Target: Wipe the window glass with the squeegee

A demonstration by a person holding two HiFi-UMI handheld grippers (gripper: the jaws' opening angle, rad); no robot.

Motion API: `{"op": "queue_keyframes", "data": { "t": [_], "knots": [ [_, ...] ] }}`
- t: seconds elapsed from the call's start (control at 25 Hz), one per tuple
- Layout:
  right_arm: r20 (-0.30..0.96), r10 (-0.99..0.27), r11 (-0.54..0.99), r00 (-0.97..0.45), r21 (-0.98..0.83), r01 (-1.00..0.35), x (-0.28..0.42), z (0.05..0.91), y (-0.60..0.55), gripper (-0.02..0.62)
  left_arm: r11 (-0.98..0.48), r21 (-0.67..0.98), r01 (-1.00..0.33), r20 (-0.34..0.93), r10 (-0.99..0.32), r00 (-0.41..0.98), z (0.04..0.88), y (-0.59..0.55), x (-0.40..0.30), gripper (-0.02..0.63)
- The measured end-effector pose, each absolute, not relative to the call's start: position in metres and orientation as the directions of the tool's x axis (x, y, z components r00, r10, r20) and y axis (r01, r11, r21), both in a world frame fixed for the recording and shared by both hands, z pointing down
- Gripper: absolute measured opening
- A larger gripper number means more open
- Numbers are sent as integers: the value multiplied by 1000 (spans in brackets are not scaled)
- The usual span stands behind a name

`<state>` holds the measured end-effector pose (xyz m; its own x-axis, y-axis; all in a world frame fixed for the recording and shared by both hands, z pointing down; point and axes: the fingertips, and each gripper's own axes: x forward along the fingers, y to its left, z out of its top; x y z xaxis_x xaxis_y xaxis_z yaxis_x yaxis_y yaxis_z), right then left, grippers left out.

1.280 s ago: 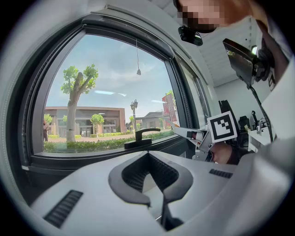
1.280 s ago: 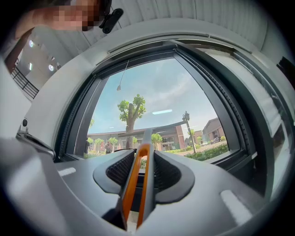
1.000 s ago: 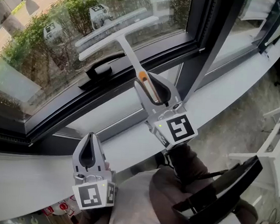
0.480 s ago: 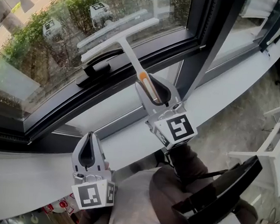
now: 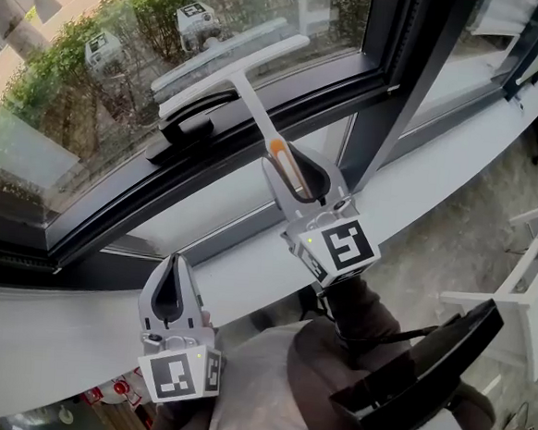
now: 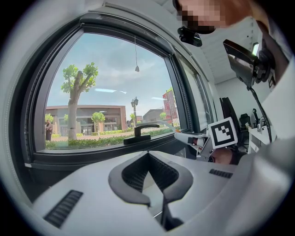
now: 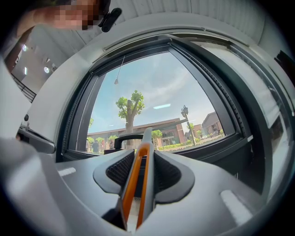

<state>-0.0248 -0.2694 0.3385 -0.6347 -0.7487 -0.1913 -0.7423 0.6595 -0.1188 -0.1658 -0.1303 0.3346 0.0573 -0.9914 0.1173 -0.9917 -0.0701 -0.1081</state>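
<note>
Head view: the right hand-held gripper (image 5: 281,162) is clamped on the squeegee (image 5: 252,106) handle. Its long axis runs straight ahead to the blade, which lies across the window glass (image 5: 82,111) near its lower edge. The left hand-held gripper (image 5: 174,267), closed on nothing, hangs by the sill (image 5: 441,149).

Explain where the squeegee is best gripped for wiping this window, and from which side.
Grip the squeegee at its orange-striped handle end, coming from the room side, in line with its long straight shaft. That leaves the crossbar blade free to meet the window glass. The right gripper holds it so.
</note>
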Motion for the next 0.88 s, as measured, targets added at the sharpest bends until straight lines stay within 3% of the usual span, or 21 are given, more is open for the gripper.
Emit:
{"op": "queue_keyframes", "data": {
  "t": [0.88],
  "knots": [
    [-216,-697,717,-684,-207,-666,-12,349,-264,130,-22,-125,-992,192,-981,-3,350,-120,-152,0]
  ]
}}
